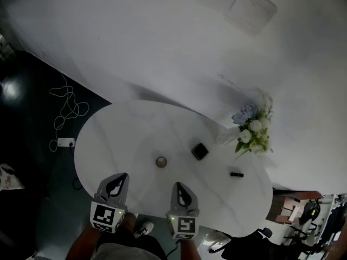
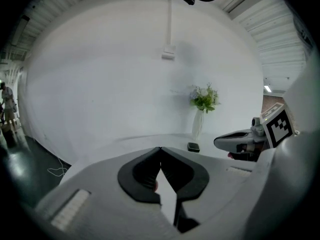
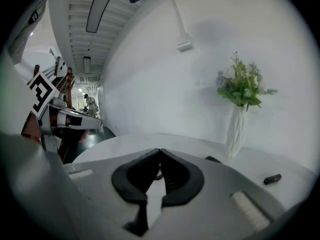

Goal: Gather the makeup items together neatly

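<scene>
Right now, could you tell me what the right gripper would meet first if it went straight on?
Probably the right gripper would meet the small round jar on the white table, which shows just beyond its shut jaws in its own view. Depth is unclear; it could touch the table first.

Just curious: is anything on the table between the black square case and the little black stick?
No. The head view shows only bare white table between the black square case and the little black stick.
</scene>
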{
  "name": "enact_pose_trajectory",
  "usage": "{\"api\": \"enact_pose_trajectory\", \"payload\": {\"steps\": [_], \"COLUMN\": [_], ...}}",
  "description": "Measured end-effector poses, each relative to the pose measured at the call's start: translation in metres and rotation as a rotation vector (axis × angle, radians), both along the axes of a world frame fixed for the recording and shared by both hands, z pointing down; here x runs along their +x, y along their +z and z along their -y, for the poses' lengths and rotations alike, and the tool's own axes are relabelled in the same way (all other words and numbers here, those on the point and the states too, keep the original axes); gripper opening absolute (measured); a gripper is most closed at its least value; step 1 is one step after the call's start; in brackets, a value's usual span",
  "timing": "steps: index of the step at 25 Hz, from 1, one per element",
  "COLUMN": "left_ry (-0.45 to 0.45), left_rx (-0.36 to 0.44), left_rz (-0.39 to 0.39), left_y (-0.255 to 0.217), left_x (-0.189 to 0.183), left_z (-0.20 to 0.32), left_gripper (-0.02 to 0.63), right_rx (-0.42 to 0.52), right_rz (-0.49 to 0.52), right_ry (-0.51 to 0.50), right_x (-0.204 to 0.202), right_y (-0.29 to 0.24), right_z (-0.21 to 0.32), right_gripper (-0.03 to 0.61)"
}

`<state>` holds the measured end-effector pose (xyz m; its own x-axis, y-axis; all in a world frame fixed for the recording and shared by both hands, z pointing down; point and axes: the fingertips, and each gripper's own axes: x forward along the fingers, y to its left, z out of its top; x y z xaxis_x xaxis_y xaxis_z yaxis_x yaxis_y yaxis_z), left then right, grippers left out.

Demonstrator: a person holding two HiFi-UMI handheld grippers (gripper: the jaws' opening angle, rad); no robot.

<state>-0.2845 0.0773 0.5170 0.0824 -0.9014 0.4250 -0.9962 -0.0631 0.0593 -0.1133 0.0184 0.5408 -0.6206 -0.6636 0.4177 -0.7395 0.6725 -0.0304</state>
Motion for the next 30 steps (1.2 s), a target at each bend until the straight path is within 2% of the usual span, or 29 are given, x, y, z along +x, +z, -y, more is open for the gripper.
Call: {"api": "enact_pose_trajectory", "payload": {"steps": [7,9,11,19,30], "left_ry": [0.007,0.012,0.011,-0.009,-0.016], "left_rx": [-0.039,-0.047,-0.057,-0.118,-0.122], "left_rz": [-0.002,-0.001,-0.01,-0.031,-0.053], "left_y": [0.029,0.036,0.041,0.063,0.071], "left_x": [-0.014,-0.015,-0.017,-0.029,-0.043], "left_z": [0.025,0.031,0.033,0.029,0.032], "left_gripper": [0.009,0.009,0.009,0.009,0.009], "right_rx": [-0.045,-0.069,-0.101,-0.198,-0.239], "right_rz": [-0.065,-0.072,-0.089,-0.177,-0.278], "right_ry": [-0.054,-0.075,-0.092,-0.14,-0.127], "right_x": [-0.026,-0.035,-0.043,-0.07,-0.079], "right_y": [0.047,0.062,0.077,0.127,0.156], "right_z": [0.02,0.024,0.027,0.037,0.041], "right_gripper": [0.006,0.08,0.124,0.259,0.27]}}
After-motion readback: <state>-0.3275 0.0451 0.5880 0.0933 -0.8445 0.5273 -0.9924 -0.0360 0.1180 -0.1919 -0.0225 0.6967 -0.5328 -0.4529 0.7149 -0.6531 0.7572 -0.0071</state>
